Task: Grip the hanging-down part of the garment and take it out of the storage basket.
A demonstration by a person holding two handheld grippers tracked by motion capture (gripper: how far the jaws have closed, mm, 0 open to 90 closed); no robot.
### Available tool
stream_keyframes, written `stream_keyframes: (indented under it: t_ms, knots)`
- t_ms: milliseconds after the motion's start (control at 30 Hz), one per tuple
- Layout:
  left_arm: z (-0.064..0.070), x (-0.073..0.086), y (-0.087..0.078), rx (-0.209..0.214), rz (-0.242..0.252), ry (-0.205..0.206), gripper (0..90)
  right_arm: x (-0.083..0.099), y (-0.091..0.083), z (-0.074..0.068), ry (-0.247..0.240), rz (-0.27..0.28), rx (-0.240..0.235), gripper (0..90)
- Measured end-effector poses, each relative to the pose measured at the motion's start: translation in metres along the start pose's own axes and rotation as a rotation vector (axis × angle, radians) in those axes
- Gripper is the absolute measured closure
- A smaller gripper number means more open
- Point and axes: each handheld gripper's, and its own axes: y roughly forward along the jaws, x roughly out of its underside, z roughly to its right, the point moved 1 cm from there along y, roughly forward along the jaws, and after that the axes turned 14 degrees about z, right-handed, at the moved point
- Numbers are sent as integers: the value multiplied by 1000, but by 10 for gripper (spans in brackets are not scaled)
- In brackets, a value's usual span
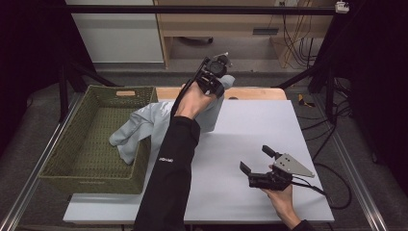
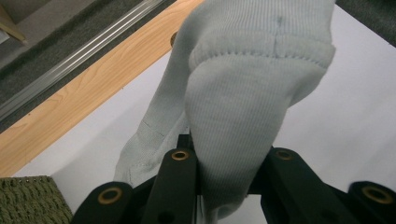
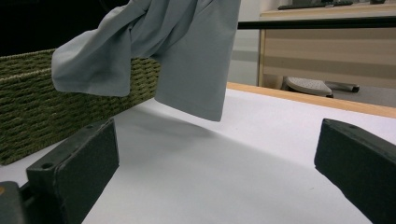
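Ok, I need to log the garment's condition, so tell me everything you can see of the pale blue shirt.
The pale blue shirt looks like soft knit cloth with a ribbed, stitched hem. It hangs crumpled from the left tongs, whose jaws are shut on a fold of it, raised over the white table. One end drapes over the rim of the green woven basket and dips inside. The right tongs stand open, apart from it.

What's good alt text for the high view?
The left gripper holds up a pale grey-blue garment that drapes over the rim of a green woven basket on a white table. The right gripper rests open near the table's front, holding nothing.
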Motion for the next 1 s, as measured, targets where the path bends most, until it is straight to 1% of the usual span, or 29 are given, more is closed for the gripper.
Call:
stream_keyframes:
  t_ms: [33,67,133,167,267,300,333,367,400,467,500,533,567,600,633,667,700,733,767,800,867,900,933,1000]
  knots:
    - [0,0,0,0,0,0,780,-1,-1,-2,32,-4,-1,4]
    - [0,0,-1,1,0,-1,780,-1,0,-1,22,-1,2,4]
    - [0,-1,-2,-1,1,0,780,-1,1,-1,23,4,5,4]
    - [0,-1,-2,0,4,-3,780,-1,0,0,16,1,0,4]
    - [0,-1,-4,1,5,1,780,-2,1,0,27,6,-4,4]
    - [-1,0,-4,1,7,-1,780,-2,2,2,8,14,-6,4]
    - [-1,0,-4,1,7,-1,780,-2,2,2,8,14,-6,4]
    - [-1,0,-4,1,7,-2,780,-3,1,0,46,-3,-2,4]
    - [-2,0,-5,2,5,2,780,-4,3,1,47,3,-4,4]
    - [-1,0,-5,0,11,-5,780,-4,4,2,41,5,-4,4]
    - [-2,0,-6,3,6,3,780,-6,6,3,44,4,-8,4]
    - [-2,0,-6,2,8,1,780,-6,8,4,26,8,-15,4]
    - [-2,0,-6,3,8,2,780,-8,11,3,38,8,-11,4]
    - [-2,0,-6,3,5,4,780,-9,12,2,35,19,-20,4]
    - [-2,1,-6,6,7,4,780,-10,14,-1,63,12,-21,4]
    - [-2,1,-6,5,7,4,780,-10,16,1,25,12,-32,4]
    - [-2,1,-6,5,7,4,780,-12,18,-2,57,6,-33,4]
    - [-2,1,-8,5,7,4,780,-12,21,-2,48,24,-41,4]
    - [-2,1,-8,6,11,3,780,-13,23,-2,32,15,-48,4]
    - [-2,0,-9,5,12,3,780,-14,26,-3,43,14,-44,4]
    - [-3,0,-10,5,10,6,780,-15,28,-4,45,14,-46,4]
    - [-3,0,-12,5,9,7,780,-17,35,-6,47,20,-49,4]
    - [-3,0,-12,5,9,7,780,-19,38,-8,60,21,-49,4]
    - [-3,0,-13,5,12,5,780,-21,44,-7,23,22,-55,4]
